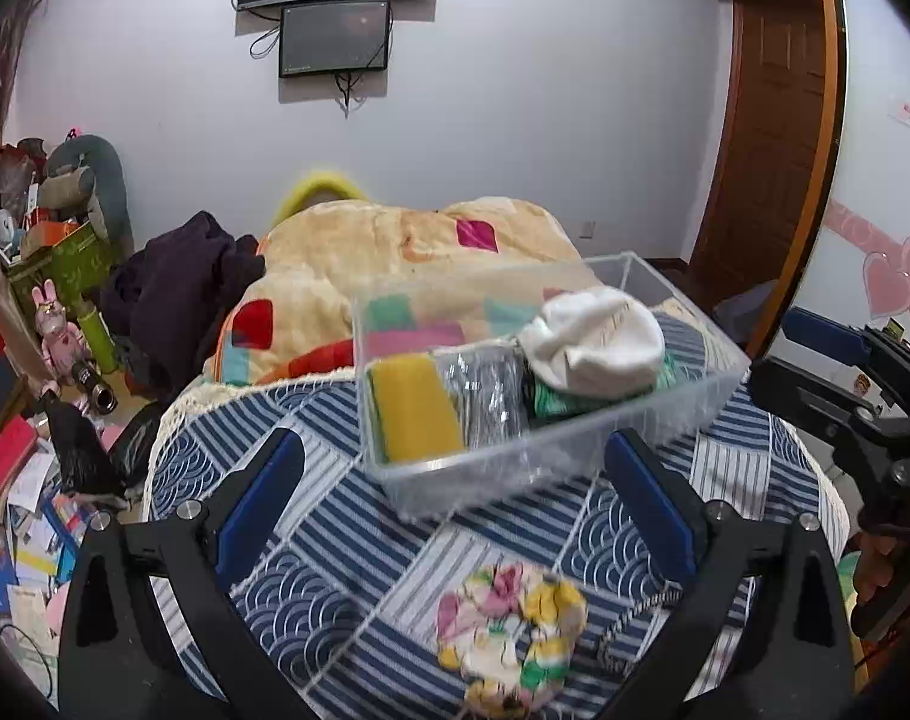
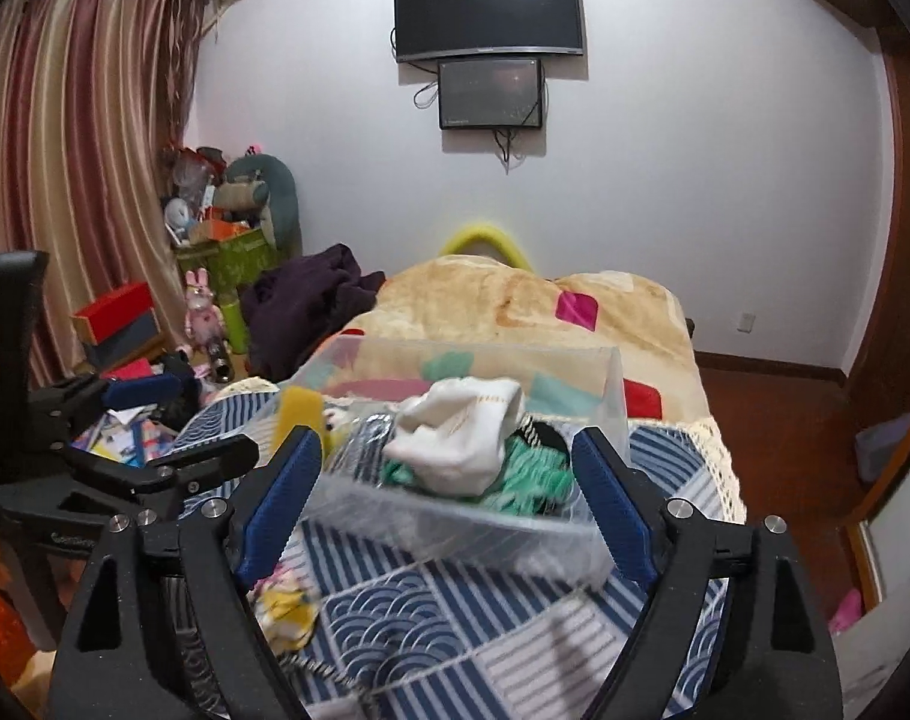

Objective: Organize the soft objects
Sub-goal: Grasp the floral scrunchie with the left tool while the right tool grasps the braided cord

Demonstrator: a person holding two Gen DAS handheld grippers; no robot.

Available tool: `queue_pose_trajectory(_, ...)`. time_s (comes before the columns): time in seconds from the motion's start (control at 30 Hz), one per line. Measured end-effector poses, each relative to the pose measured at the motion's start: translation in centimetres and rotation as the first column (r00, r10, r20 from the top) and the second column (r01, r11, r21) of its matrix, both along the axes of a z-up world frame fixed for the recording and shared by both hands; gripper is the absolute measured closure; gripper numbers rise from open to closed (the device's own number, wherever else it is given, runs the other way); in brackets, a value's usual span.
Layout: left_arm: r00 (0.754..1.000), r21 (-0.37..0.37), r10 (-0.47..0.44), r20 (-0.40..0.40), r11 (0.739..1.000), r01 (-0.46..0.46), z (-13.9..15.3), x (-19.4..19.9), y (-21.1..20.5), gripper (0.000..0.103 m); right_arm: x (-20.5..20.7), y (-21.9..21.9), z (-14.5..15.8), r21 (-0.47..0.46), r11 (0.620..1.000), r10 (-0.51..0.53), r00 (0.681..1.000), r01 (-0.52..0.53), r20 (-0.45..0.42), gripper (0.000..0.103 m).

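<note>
A clear plastic bin (image 1: pixel 683 402) stands on the blue patterned bedspread (image 1: pixel 347 546). In it lie a yellow sponge (image 1: pixel 416 411), a grey striped item (image 1: pixel 491 402), a green patterned item (image 1: pixel 551 399) and a white sock (image 1: pixel 593 342) on top. A floral cloth bundle (image 1: pixel 509 624) lies on the bedspread in front of the bin, between my left fingers. My left gripper (image 1: pixel 455 498) is open and empty above it. My right gripper (image 2: pixel 449 498) is open and empty, just before the bin (image 2: pixel 455 516), facing the white sock (image 2: pixel 461 435). The floral bundle (image 2: pixel 287 606) shows at its lower left.
A beige blanket with coloured patches (image 1: pixel 407 252) and a dark purple garment (image 1: pixel 185 288) lie behind the bin. Toys, boxes and papers crowd the floor at left (image 1: pixel 41 420). The bed edge and wooden floor (image 2: pixel 785 438) are at right. Screens hang on the wall (image 2: pixel 491 48).
</note>
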State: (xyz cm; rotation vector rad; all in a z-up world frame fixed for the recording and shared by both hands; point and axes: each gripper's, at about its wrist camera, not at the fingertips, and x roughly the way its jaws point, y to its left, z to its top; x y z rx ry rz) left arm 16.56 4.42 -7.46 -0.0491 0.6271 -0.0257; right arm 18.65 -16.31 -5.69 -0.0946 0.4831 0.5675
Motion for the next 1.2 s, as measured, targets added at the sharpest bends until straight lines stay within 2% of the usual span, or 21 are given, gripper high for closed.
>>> queue_pose_trajectory(0.13,0.999,-0.015,-0.006,-0.043,1.0,0.006,-1.3,-1.0,0.3,0.001,-1.3,-0.1,-1.6,-0.022,1.0,0.011,1.0,-0.011,-0.025,0.019)
queue_pose_trajectory(0.3,0.993,-0.01,-0.017,-0.116,1.0,0.016,-3.9,-1.5,0.0,0.001,-2.1,0.4,-5.0,-0.078,0.996,0.044,0.992,-0.053,-0.116,0.02)
queue_pose_trajectory(0.4,0.987,-0.007,-0.018,-0.162,1.0,0.017,-5.5,-1.6,-0.2,0.001,-1.8,0.9,-6.7,-0.097,0.991,0.074,0.981,-0.092,-0.18,0.03)
queue_pose_trajectory(0.6,0.96,-0.084,-0.054,-0.276,0.996,0.032,-8.5,-0.8,0.1,0.001,-1.0,2.5,-9.5,-0.106,0.979,0.137,0.947,-0.174,-0.292,0.051)
queue_pose_trajectory(0.67,0.951,-0.101,-0.059,-0.304,0.994,0.029,-9.2,-0.4,0.2,0.001,-0.8,3.6,-10.1,-0.124,0.972,0.151,0.938,-0.197,-0.312,0.061)
queue_pose_trajectory(0.77,0.947,-0.123,-0.062,-0.316,0.992,0.024,-10.0,0.0,0.2,0.003,-1.1,4.2,-10.7,-0.148,0.969,0.148,0.942,-0.2,-0.301,0.073)
queue_pose_trajectory(0.83,0.95,-0.126,-0.07,-0.306,0.991,0.032,-10.1,-0.1,0.1,0.01,-0.9,4.5,-10.6,-0.142,0.967,0.16,0.939,-0.211,-0.306,0.092)
queue_pose_trajectory(0.87,0.951,-0.124,-0.074,-0.3,0.992,0.038,-10.1,-0.2,0.0,0.014,-0.9,4.5,-10.6,-0.13,0.967,0.171,0.936,-0.219,-0.307,0.095)
queue_pose_trajectory(0.97,0.956,-0.128,-0.101,-0.276,0.989,0.067,-10.1,-0.5,-0.5,0.027,-1.5,4.4,-10.5,-0.127,0.966,0.181,0.94,-0.225,-0.289,0.097)
queue_pose_trajectory(1.03,0.958,-0.12,-0.113,-0.265,0.989,0.084,-9.9,-0.7,-0.9,0.041,-1.8,4.1,-10.4,-0.119,0.97,0.175,0.945,-0.214,-0.277,0.097)
queue_pose_trajectory(1.1,0.957,-0.122,-0.131,-0.258,0.987,0.102,-9.6,-0.7,-1.3,0.061,-2.0,3.5,-10.1,-0.105,0.975,0.161,0.95,-0.195,-0.269,0.097)
queue_pose_trajectory(1.17,0.958,-0.128,-0.145,-0.248,0.985,0.116,-9.4,-0.7,-1.4,0.077,-2.0,2.5,-9.6,-0.085,0.981,0.146,0.955,-0.173,-0.259,0.097)
queue_pose_trajectory(1.2,0.96,-0.117,-0.141,-0.242,0.986,0.116,-9.2,-0.7,-1.6,0.081,-1.9,2.1,-9.3,-0.073,0.984,0.138,0.957,-0.161,-0.254,0.097)
